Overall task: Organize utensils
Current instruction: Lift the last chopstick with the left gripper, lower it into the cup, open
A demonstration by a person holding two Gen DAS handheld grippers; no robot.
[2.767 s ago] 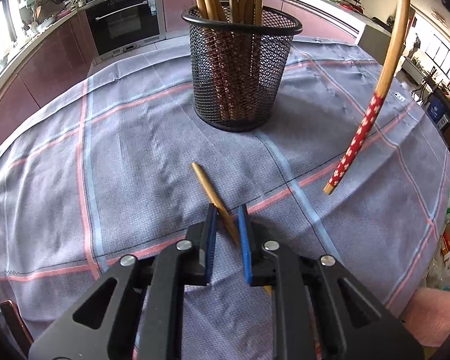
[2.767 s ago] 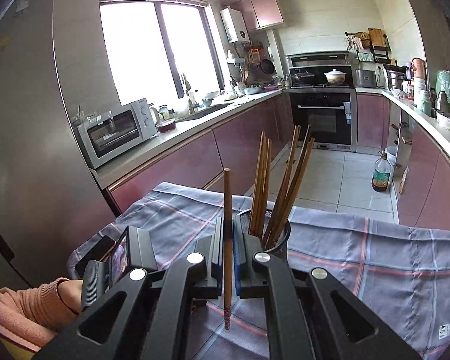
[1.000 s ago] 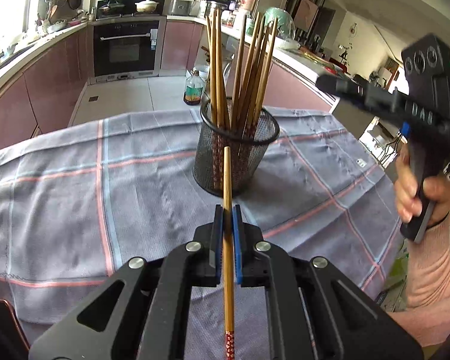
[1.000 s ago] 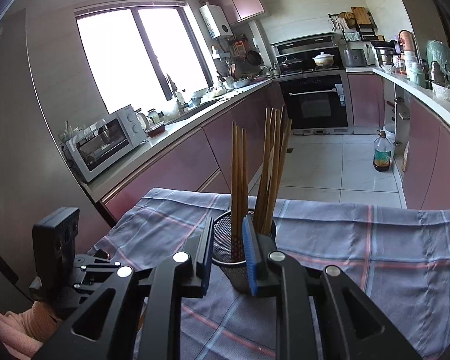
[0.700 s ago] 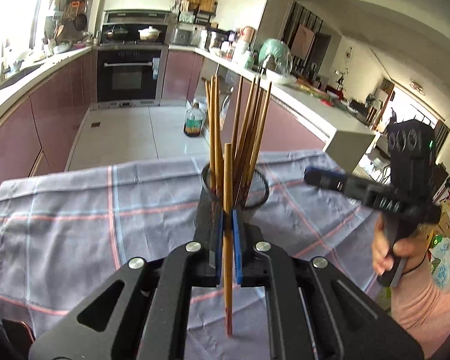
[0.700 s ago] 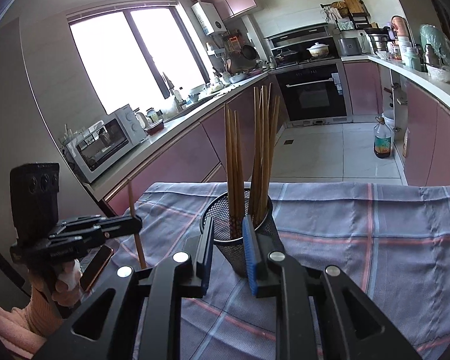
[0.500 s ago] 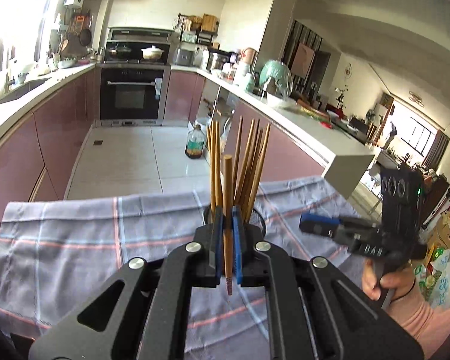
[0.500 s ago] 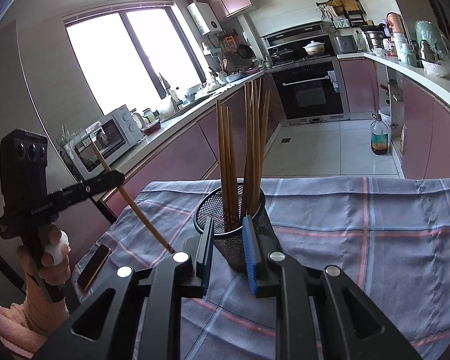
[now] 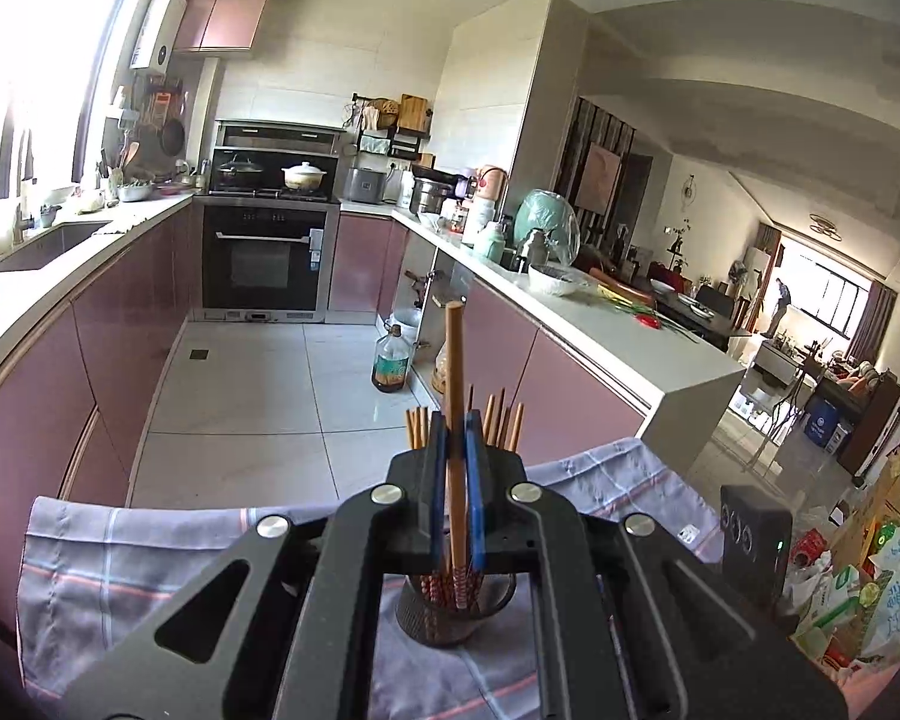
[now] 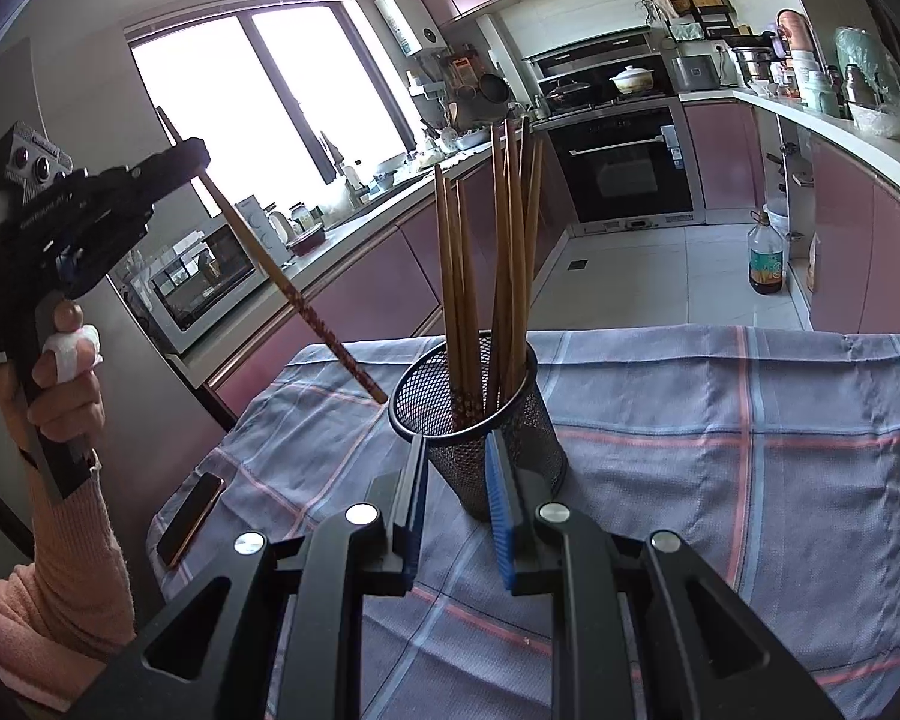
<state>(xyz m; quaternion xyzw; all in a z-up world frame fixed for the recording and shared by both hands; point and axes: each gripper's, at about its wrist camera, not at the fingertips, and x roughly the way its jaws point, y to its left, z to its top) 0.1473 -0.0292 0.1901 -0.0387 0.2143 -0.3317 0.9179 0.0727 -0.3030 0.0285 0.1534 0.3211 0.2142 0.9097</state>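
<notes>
I count one mesh holder (image 10: pixel 480 420) ahead of my right tool, roughly eight chopsticks (image 10: pixel 498 252) standing in it, one chopstick (image 10: pixel 282 282) clamped in my left tool, one phone (image 10: pixel 189 519) lower left.

Black wire-mesh holder (image 10: pixel 480 420) with brown chopsticks (image 10: pixel 498 252); the held chopstick (image 10: pixel 282 282) is brown with a red, white-speckled tip. Grey-blue cloth (image 10: pixel 720 450) checked with pink and pale blue lines. Black hand-held gripper (image 10: pixel 455 468), blue pads (image 10: pixel 498 498). Pink sleeve (image 10: pixel 72 564), mauve cabinets (image 10: pixel 840 252)
</notes>
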